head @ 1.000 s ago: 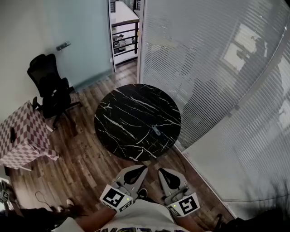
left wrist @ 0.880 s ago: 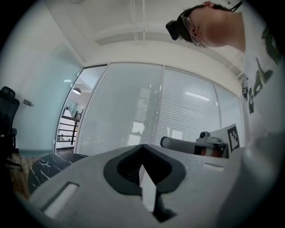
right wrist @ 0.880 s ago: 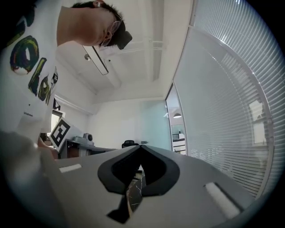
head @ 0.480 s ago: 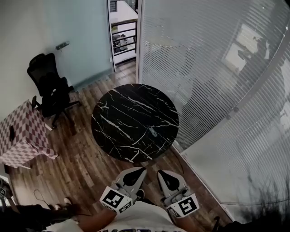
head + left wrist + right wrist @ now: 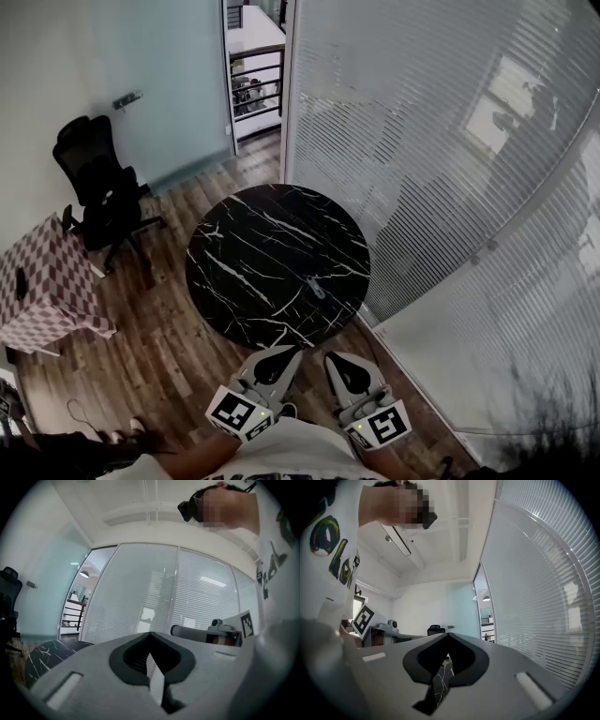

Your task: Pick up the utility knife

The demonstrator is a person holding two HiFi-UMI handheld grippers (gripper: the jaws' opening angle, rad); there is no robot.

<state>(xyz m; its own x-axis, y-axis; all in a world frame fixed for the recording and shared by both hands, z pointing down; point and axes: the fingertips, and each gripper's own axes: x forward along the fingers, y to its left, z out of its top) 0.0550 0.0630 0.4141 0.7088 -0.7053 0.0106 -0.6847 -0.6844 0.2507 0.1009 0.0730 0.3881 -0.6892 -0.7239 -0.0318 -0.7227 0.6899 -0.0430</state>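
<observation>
Looking down from the head view, we see a round black marble counter (image 5: 246,246) on a wood plank floor (image 5: 159,347), set near a curved glass wall with white blinds (image 5: 431,150). The utility knife (image 5: 317,288), small and grey, lies flat on the near right part of the counter, with nothing else beside it. At the bottom of the picture, close against the person's body, the left hand-held gripper (image 5: 284,356) and the right hand-held gripper (image 5: 339,362) sit side by side with their tips toward the counter. Both are well apart from the knife. A black office chair (image 5: 98,183) and a checkered table (image 5: 47,281) stand off to the left. We see no containers anywhere. In the left gripper view, that gripper's jaws are pressed together with only a thin slit between them and nothing held; a sliver of the marble top shows low at the left. In the right gripper view, the jaws are likewise closed and empty, with marble veins showing through the slit. We judge both are held level and closed because the approach is not finished. The knife is untouched, and one pair of jaws would need to open before a grasp.
</observation>
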